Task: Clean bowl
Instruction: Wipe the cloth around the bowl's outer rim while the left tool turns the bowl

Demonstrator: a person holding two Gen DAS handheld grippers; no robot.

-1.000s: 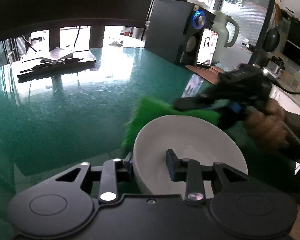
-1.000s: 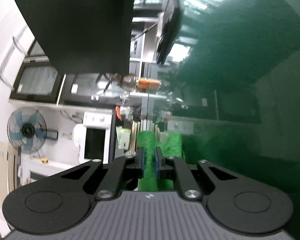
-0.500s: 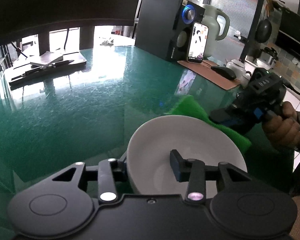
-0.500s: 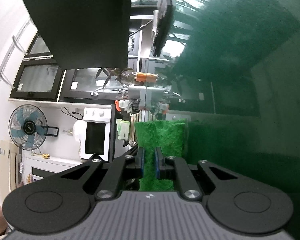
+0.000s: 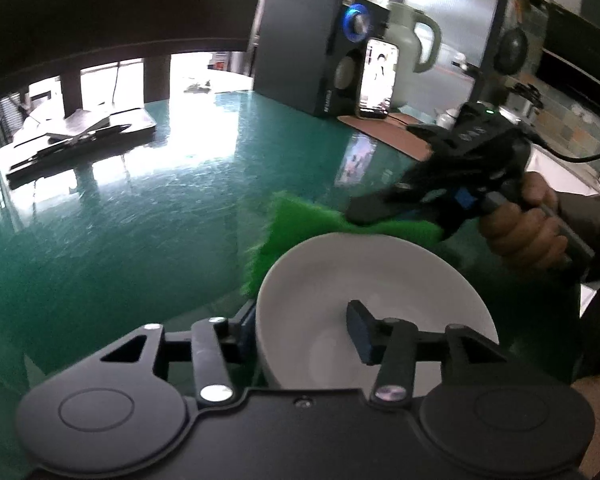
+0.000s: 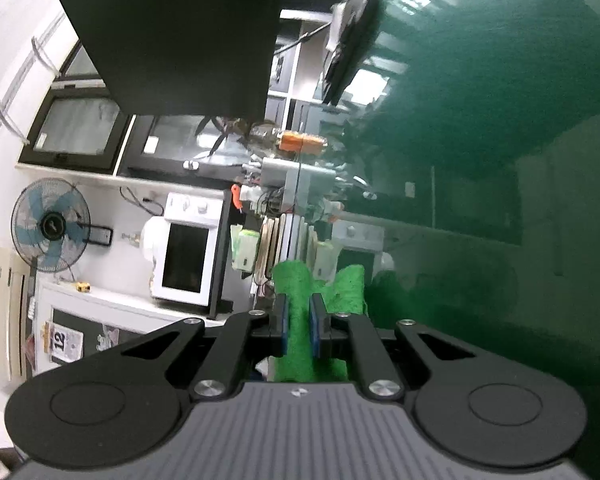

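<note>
A white bowl [image 5: 374, 280] is held above the green glass table [image 5: 140, 216]. My left gripper [image 5: 300, 332] is shut on its near rim, one finger inside and one outside. My right gripper [image 5: 360, 214] is shut on a green scouring cloth [image 5: 296, 224] and holds it against the outside of the bowl's far rim. In the right wrist view the gripper [image 6: 299, 326] is rolled sideways, and the cloth [image 6: 300, 320] sits pinched between the blue pads. The bowl is not in that view.
A black speaker [image 5: 312, 44], a lit phone [image 5: 378, 78] and a pale kettle [image 5: 414, 40] stand at the table's far right. A dark tray with papers [image 5: 80, 136] lies far left. A fan [image 6: 52, 224] and a microwave [image 6: 188, 248] are in the room behind.
My right gripper has swept the cloth leftwards along the outside of the bowl's far rim, after drawing back to the right half a second ago. The bowl has shifted a little in view.
</note>
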